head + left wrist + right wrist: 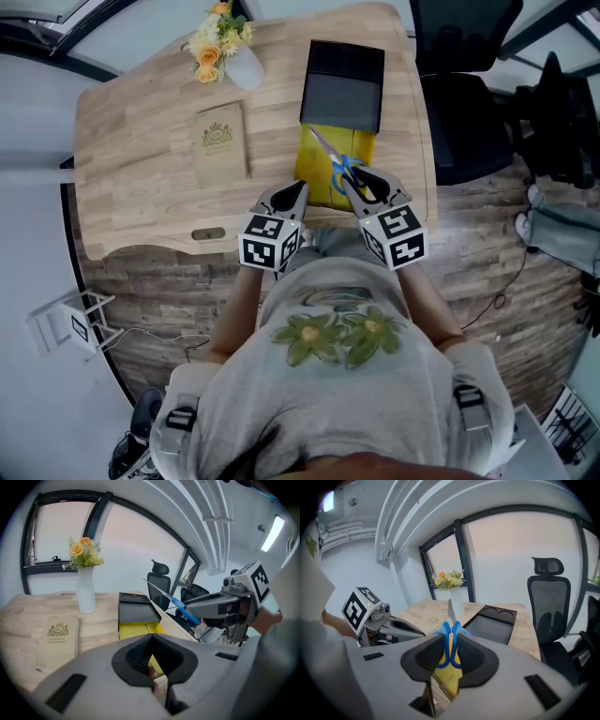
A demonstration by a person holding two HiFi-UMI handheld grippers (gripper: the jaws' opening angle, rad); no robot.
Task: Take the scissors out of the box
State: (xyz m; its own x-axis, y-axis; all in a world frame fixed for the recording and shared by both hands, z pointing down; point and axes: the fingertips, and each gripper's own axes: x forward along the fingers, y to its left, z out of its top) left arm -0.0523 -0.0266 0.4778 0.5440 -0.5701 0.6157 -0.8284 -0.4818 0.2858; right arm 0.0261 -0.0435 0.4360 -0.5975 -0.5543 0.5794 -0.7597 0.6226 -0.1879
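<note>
A pair of blue-handled scissors [345, 169] hangs over the open yellow box [323, 155], its blades pointing away from me. My right gripper [361, 190] is shut on the handles; in the right gripper view the blue loops [450, 641] sit between the pads with the blades [450, 610] sticking up. My left gripper [298, 192] is shut at the box's near left corner, and nothing shows between its jaws. Whether it touches the box I cannot tell. In the left gripper view the scissors [182, 608] are held up at right, above the box [133, 630].
The box's black lid [342, 82] lies just beyond the box. A tan book [220, 141] and a white vase of flowers [230, 52] stand to the left on the wooden table [141, 202]. Black office chairs [469, 112] stand at the table's right.
</note>
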